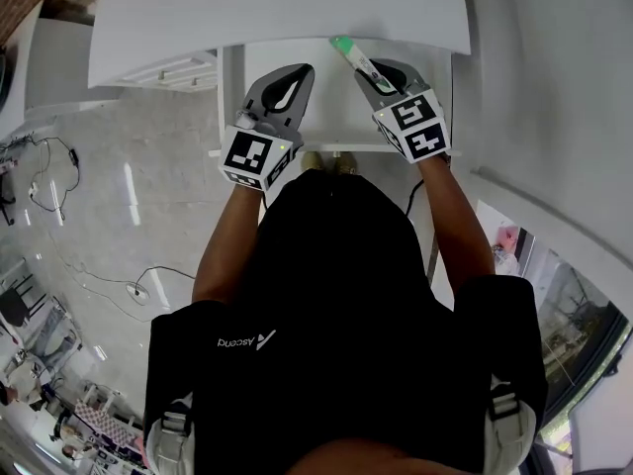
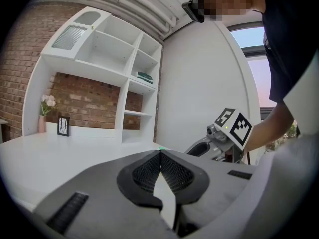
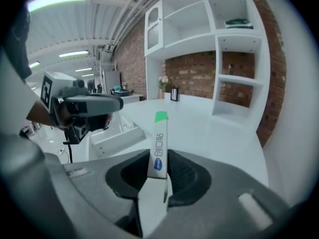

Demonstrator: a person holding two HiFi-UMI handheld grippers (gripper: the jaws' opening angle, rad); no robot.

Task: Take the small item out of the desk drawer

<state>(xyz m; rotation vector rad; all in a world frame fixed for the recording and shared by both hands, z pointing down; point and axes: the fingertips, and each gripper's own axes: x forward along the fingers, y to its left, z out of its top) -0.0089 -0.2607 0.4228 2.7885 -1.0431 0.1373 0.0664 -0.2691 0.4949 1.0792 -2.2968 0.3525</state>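
White desk top [image 1: 247, 13] below a red brick wall [image 3: 199, 78] fills the upper frame, where my right gripper [image 1: 379, 75] pinches the slim white green-tipped tube [image 1: 353, 57] above it, my left gripper [image 1: 295, 77] closed and empty.

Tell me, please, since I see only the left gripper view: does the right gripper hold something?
Observer: Yes. The right gripper is shut on a thin white tube.
Operator: Has the tube a cap?
Observer: Yes, a green cap at the far end, pointing away from the person.
Operator: Does my left gripper touch the tube?
Observer: No. In the head view the left gripper is beside the right one, apart from the tube.
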